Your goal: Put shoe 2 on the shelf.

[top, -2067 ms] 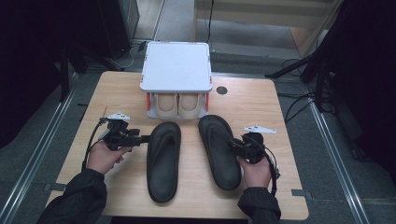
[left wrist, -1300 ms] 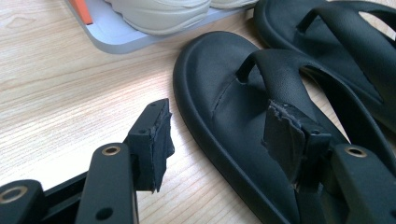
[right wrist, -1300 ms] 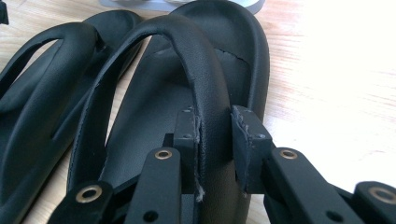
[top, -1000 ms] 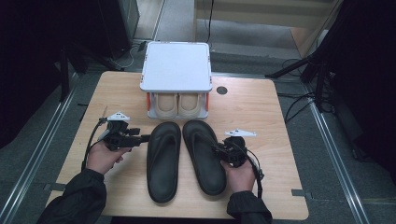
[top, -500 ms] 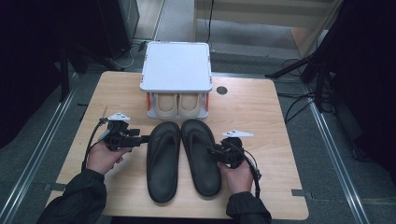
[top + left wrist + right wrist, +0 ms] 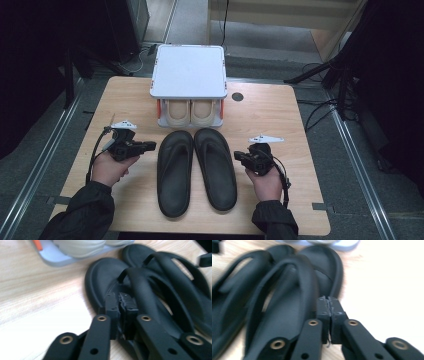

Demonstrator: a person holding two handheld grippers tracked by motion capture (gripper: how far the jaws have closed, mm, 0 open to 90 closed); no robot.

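Two black flip-flops lie side by side on the wooden desk (image 6: 280, 115), toes toward a white shoe rack (image 6: 189, 70) that holds a pair of beige shoes (image 6: 190, 112) under its top. The left flip-flop (image 6: 174, 172) and the right flip-flop (image 6: 216, 167) almost touch along their inner edges; each is matte rubber with a raised rim round the footbed and a Y-shaped strap arching over it. The left hand-held gripper (image 6: 150, 145) sits just beside the outer edge of the left flip-flop, its jaws having just closed, pads pressed together with nothing between them. The right hand-held gripper (image 6: 240, 156) sits just beside the outer edge of the right flip-flop, its jaws likewise just closed and empty.
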